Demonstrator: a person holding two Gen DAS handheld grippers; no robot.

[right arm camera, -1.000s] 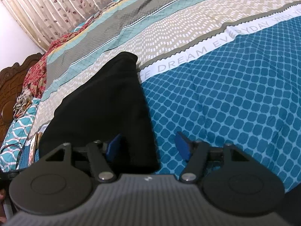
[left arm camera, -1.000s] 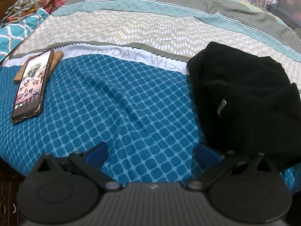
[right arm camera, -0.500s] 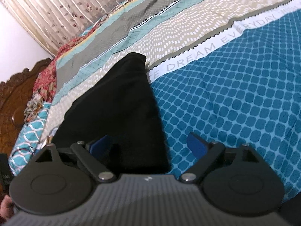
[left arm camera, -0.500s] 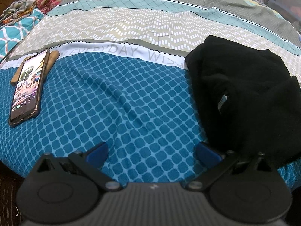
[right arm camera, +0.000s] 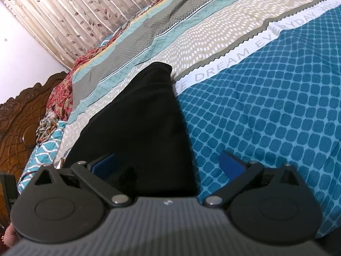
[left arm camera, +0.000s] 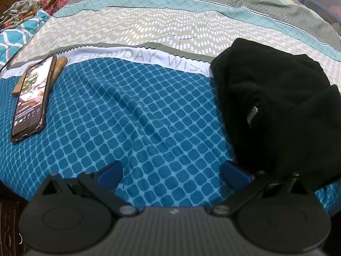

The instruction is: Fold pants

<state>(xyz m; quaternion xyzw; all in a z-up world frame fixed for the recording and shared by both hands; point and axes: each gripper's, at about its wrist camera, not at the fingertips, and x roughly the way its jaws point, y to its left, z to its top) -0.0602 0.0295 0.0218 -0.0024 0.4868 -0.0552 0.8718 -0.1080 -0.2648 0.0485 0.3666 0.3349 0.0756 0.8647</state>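
The black pants (left arm camera: 277, 106) lie folded in a compact bundle on the bed, at the right of the left wrist view, with a small label showing. My left gripper (left arm camera: 171, 171) is open and empty over the blue patterned sheet, just left of the bundle's near edge. In the right wrist view the pants (right arm camera: 138, 115) stretch away from the camera. My right gripper (right arm camera: 168, 163) is open, its jaws spread across the near end of the pants, holding nothing.
A phone (left arm camera: 31, 99) with a lit screen lies on the bed at the left, beside a wooden stick (left arm camera: 57, 68). The patterned bedsheet (left arm camera: 138, 117) covers the bed. A wooden headboard (right arm camera: 15, 117) and curtain (right arm camera: 85, 10) stand beyond.
The right gripper has opened wider and pulled back a little from the pants. The left gripper has shifted slightly; the pants lie still.
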